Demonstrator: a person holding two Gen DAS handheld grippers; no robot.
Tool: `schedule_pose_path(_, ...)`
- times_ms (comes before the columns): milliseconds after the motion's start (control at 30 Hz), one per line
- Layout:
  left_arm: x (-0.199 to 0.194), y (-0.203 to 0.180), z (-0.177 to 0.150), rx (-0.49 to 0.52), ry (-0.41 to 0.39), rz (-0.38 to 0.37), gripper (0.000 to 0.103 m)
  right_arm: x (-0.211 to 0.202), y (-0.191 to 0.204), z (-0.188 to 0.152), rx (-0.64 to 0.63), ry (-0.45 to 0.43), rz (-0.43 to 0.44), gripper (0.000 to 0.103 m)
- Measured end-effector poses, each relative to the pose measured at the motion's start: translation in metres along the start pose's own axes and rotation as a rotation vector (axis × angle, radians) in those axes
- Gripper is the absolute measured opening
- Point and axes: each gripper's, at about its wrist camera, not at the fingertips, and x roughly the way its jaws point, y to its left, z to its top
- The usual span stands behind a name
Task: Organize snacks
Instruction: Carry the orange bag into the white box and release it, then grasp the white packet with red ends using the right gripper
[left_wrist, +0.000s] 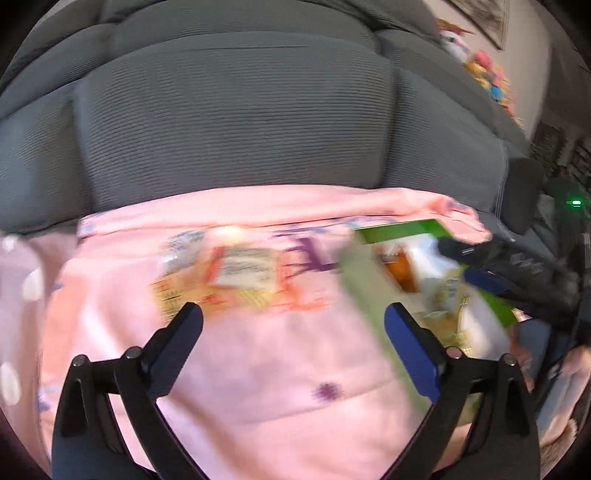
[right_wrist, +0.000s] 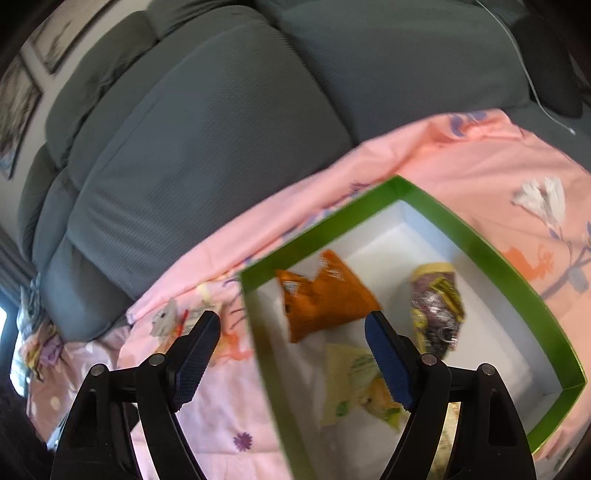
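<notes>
Both tongs, left tongs (left_wrist: 293, 321) and right tongs (right_wrist: 291, 332), are seen wide open and empty; loose packets (left_wrist: 221, 275) could be pushed across the soft blanket (left_wrist: 258, 369) instead of gripped.

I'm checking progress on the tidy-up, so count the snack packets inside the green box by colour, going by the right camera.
Orange packet: 1
Yellow-green packet: 1
Purple and yellow packet: 1
Total inside the green box: 3
More packets lie outside it on the pink cloth, too blurred to count.
</notes>
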Motion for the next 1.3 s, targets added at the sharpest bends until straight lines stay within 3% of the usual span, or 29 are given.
schedule_pose_path(133, -0.005, 0.053, -0.018, -0.102, 0.027, 0.075, 0.1, 0.003, 0.027, -0.009, -0.053, -0.003, 0.044, 0.088)
schedule_pose_path(233, 0.003, 0.088, -0.032, -0.197, 0.063, 0.087, 0.1, 0.012, 0.052, -0.018, -0.101, 0.038, 0.094, 0.089)
schedule_pose_path(333, 0.013, 0.116, -0.041, -0.275, 0.106, 0.106, 0.1, 0.031, 0.077, -0.029, -0.137, 0.112, 0.081, 0.089)
schedule_pose_path(467, 0.014, 0.132, -0.042, -0.31, 0.111, 0.111, 0.1, 0.068, 0.11, -0.046, -0.223, 0.208, -0.01, 0.091)
schedule_pose_path(633, 0.018, 0.149, -0.044, -0.361, 0.136, 0.091, 0.1, 0.13, 0.135, -0.045, -0.174, 0.325, -0.094, 0.094)
schedule_pose_path(733, 0.016, 0.156, -0.044, -0.368, 0.138, 0.111, 0.1, 0.163, 0.145, -0.039, -0.143, 0.352, -0.154, 0.094)
schedule_pose_path(900, 0.015, 0.168, -0.044, -0.39, 0.136, 0.102, 0.1, 0.208, 0.164, -0.031, -0.2, 0.373, -0.295, 0.094)
schedule_pose_path(1067, 0.018, 0.177, -0.044, -0.431, 0.152, 0.073, 0.1, 0.233, 0.16, -0.038, -0.197, 0.43, -0.308, 0.094)
schedule_pose_path(1200, 0.018, 0.177, -0.044, -0.432, 0.151, 0.053, 0.1, 0.23, 0.155, -0.041, -0.196, 0.382, -0.295, 0.094)
schedule_pose_path(1300, 0.019, 0.176, -0.044, -0.428, 0.153, 0.056, 0.1, 0.221, 0.148, -0.042, -0.205, 0.361, -0.274, 0.083)
